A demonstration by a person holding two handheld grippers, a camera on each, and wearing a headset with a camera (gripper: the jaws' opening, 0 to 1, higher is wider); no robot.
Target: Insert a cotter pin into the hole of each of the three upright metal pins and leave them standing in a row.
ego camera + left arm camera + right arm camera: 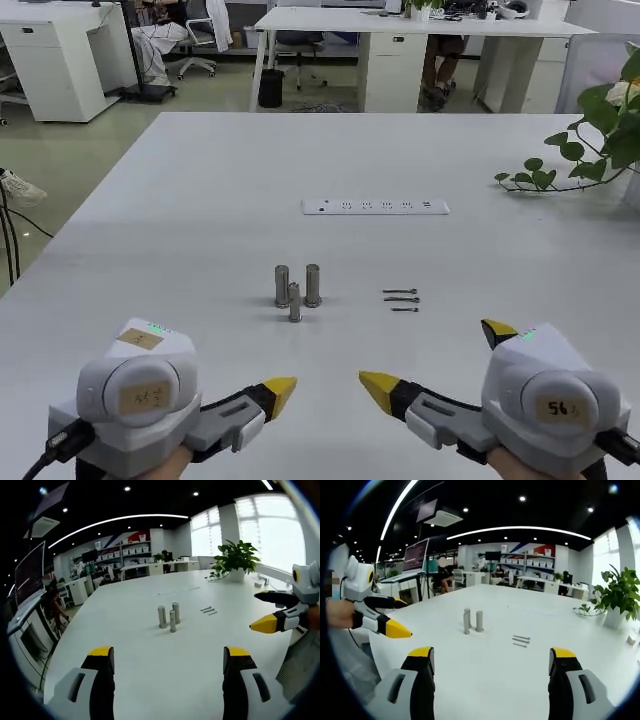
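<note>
Zero held; left gripper (169, 655) and right gripper (493, 654) spread wide at worktop's (200, 220) near edge. Could topple close-set upright metal pins (296, 288) by nudging one.

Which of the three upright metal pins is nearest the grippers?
The middle pin; the left pin and right pin stand behind it.

So on the table (200, 200), the three metal pins (295, 290) stand bunched mid-table: two side by side, one just in front between them. The cotter pins (401, 300) lie near on their right, one behind another. The power strip (375, 207) sits further back, and the plant (590, 140) is at the far right.
</note>
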